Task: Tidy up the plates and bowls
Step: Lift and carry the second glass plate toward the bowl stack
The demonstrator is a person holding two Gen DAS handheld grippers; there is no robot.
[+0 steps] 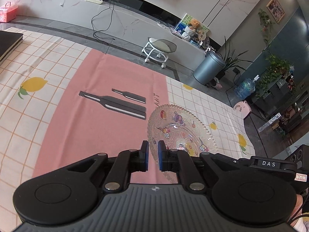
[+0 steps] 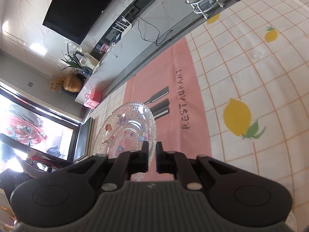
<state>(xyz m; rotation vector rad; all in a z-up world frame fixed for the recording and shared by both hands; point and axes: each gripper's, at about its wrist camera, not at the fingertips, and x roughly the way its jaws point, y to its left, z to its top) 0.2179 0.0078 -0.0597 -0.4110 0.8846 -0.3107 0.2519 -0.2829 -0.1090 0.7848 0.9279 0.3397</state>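
A: Plate first — where is it?
B: Two clear glass plates with cartoon prints. One glass plate (image 1: 179, 131) sits right ahead of the left gripper (image 1: 153, 147), its near rim running between the blue pads (image 1: 160, 155). Jaws nearly together on that rim — reads as clenched on the plate.
A: Lifted or down?
B: Cannot tell; it is over the edge of the pink runner (image 1: 100, 116) and the lemon-check tablecloth (image 1: 222, 104).
A: Right side?
B: Second plate (image 2: 127, 127), tilted, just ahead and left of the right gripper (image 2: 152, 146). Its rim passes between the fingers, narrow gap — grasping the plate edge.
A: Surroundings?
B: Runner reads RESTAURANT, ahead and right of the right claw. Beyond the table — wheeled stool (image 1: 159, 47) and grey bin (image 1: 209, 68), far ahead of the left claw.
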